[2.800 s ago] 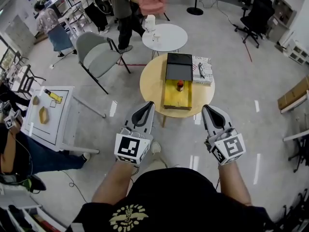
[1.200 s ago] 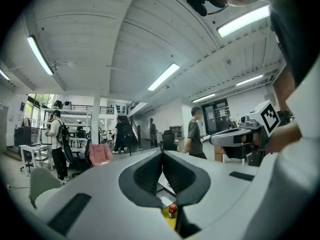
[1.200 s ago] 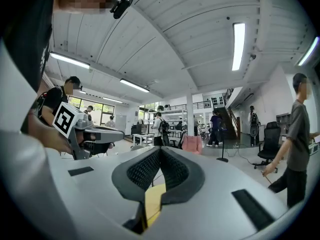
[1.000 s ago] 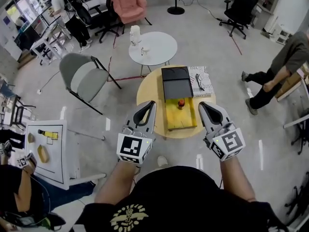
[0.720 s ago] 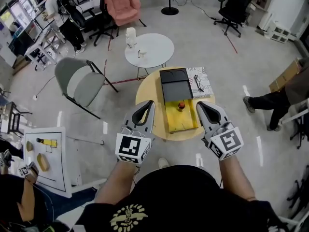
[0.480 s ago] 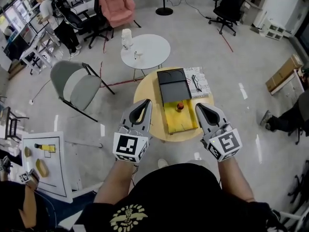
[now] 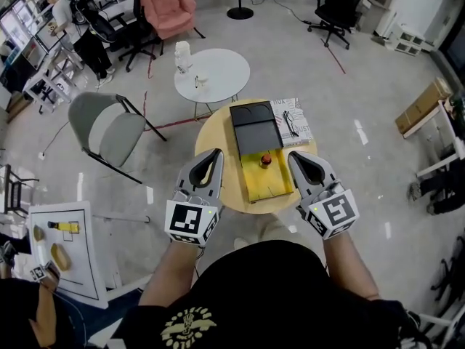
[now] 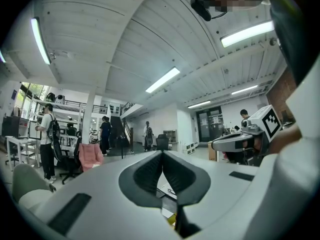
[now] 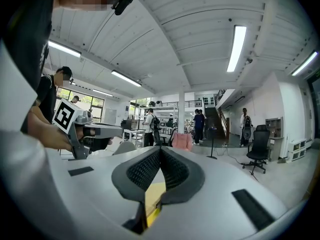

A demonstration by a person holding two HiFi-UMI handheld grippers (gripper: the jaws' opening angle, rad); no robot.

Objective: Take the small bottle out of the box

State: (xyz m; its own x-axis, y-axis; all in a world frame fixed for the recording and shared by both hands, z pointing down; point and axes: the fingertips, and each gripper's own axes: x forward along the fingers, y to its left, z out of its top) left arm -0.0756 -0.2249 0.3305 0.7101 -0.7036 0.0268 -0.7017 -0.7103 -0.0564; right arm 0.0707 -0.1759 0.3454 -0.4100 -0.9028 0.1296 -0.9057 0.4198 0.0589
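Observation:
An open yellow box [image 7: 266, 177] with a black lid [image 7: 253, 128] folded back lies on a round wooden table [image 7: 219, 138]. A small bottle with a red cap [image 7: 266, 158] stands inside the box near the lid. My left gripper [image 7: 214, 153] is held level at the table's near left edge, jaws shut and empty. My right gripper [image 7: 293, 155] hangs over the near right edge beside the box, shut with nothing held. The jaws of the left gripper [image 8: 162, 154] meet at the tips in the left gripper view. The right gripper [image 9: 160, 150] likewise shows closed tips, with the yellow box [image 9: 152, 196] below.
A magazine with glasses [image 7: 293, 121] lies on the table right of the lid. Beyond stand a white round table [image 7: 212, 73], a grey folding chair [image 7: 102, 133] and a pink armchair [image 7: 169, 6]. A white side table [image 7: 65, 257] is at the left. People stand at the far left.
Both grippers have drifted forward toward the wooden table, which now sits closer below them. The view has shifted with the walk; a person at the right has passed out of view.

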